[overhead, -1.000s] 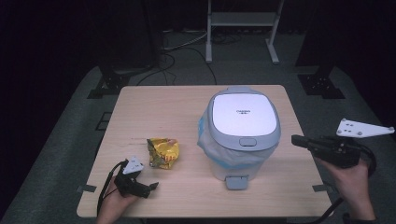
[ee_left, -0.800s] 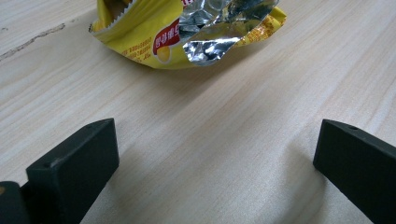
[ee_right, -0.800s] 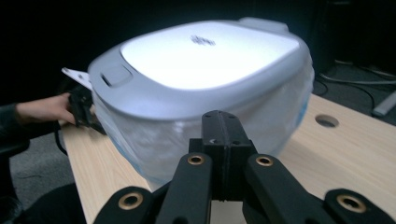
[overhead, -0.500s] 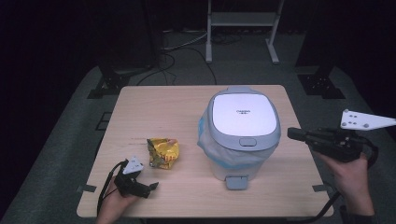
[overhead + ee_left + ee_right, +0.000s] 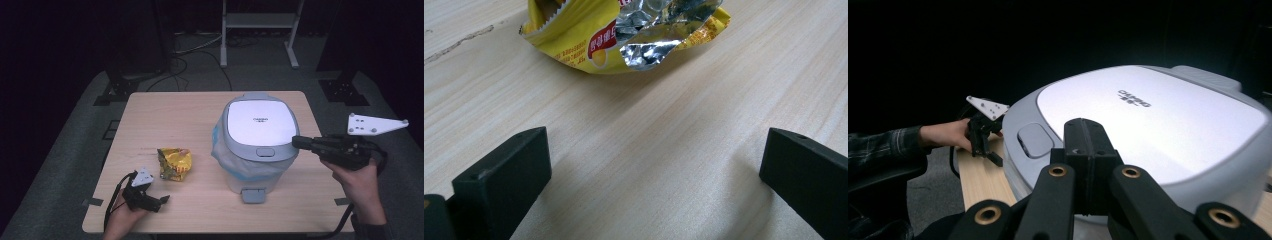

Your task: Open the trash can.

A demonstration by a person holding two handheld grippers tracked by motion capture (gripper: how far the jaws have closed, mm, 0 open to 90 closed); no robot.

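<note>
A grey pedal bin with a white lid and a blue-printed liner stands on the wooden table, right of centre. My right gripper is shut, nothing between its jaws, and hovers level at the lid's right rim near the grey lid button. A crumpled yellow snack bag with a silver torn edge lies left of the bin. My left gripper rests open on the table near the front left edge, its jaws wide apart, pointing at the bag a short way off.
The bin's foot pedal sticks out toward the front edge. A metal stand and cables are on the dark floor behind the table. Bare tabletop lies at the back left.
My right gripper has risen and moved left, from beside the table's right edge to the bin lid's rim. The left gripper and the snack bag have not moved.
</note>
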